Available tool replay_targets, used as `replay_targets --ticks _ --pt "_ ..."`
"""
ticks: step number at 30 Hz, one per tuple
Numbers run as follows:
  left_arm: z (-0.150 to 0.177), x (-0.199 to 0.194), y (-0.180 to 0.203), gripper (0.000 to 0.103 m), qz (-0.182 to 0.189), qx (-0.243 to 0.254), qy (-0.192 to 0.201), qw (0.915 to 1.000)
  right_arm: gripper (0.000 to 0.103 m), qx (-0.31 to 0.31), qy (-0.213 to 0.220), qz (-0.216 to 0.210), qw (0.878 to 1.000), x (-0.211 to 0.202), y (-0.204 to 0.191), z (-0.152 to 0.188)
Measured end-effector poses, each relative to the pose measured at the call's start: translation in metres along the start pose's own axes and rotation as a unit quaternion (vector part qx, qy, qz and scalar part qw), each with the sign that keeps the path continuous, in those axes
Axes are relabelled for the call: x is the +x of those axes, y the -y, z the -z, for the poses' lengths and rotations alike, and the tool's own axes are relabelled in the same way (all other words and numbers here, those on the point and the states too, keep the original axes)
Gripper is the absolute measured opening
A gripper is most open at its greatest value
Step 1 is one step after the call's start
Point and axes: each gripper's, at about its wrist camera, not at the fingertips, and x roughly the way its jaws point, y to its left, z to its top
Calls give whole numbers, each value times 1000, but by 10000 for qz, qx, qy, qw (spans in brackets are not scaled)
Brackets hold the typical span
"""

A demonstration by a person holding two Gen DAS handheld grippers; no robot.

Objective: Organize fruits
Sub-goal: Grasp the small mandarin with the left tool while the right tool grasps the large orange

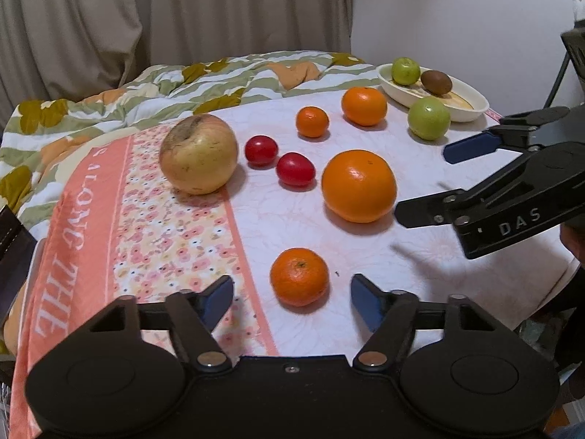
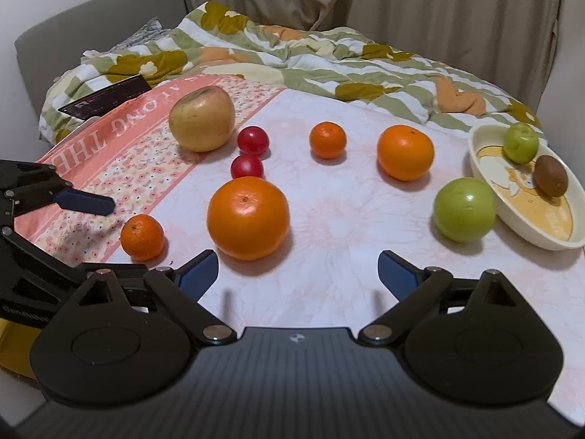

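Left gripper (image 1: 291, 298) jaws spread wide, holding nothing, a small tangerine (image 1: 299, 276) sits between the blue pads, untouched. Right gripper (image 2: 298, 272) also wide open and empty, just behind the big orange (image 2: 248, 218); its body reads "DAS" in the left wrist view. Fruit is scattered on the cloth (image 1: 256, 226): yellowish apple (image 1: 198, 153), two red tomatoes (image 1: 278, 161), two more oranges, green apple (image 2: 464, 209) just beside the white dish (image 2: 486, 197). Dish holds a smaller green fruit (image 2: 521, 142) and a kiwi (image 2: 551, 175). Pink cloth border reads "ALONG THE", partly cut off. Floral blanket (image 2: 292, 55) behind.
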Motion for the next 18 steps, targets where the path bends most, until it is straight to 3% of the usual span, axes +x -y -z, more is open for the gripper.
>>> replay_targets --ticks 8,15,18 --pt "-3 10 -3 41 74 -108 -105 9999 103 -53 22 -199 9998 8 -8 -6" --pt "-3 10 -2 40 -17 -69 -102 9999 103 -196 29 -277 9994 19 -17 -8" --pt "-2 9 -4 40 -29 -113 -114 9999 96 -232 -4 -336 9992 25 -20 -10"
